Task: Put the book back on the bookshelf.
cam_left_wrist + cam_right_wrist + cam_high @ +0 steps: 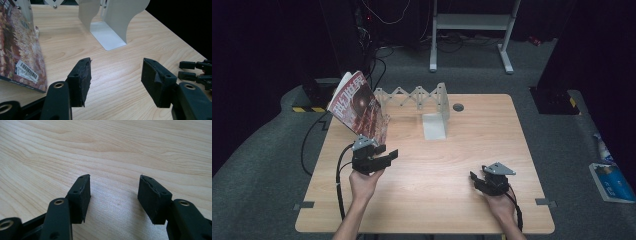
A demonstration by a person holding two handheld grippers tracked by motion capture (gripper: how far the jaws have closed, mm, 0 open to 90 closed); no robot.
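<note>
A book (pixel 358 106) with a dark red patterned cover stands tilted at the table's left rear, its lower edge on the wood. In the left gripper view the book (pixel 20 50) shows a barcode sticker and lies left of the jaws, outside them. My left gripper (pixel 384 154) (pixel 116 72) is open just in front of the book, with nothing between its fingers. A white accordion book rack (pixel 414 95) (pixel 110 22) stands behind, ending in an L-shaped bookend. My right gripper (pixel 476 178) (pixel 113 192) is open over bare wood at the front right.
The wooden table (pixel 462 145) has a round grey cable port (pixel 458 107) near its back edge. My right gripper (pixel 197 72) shows far right in the left gripper view. Dark floor, a white desk frame (pixel 472 30) and cables lie beyond the table.
</note>
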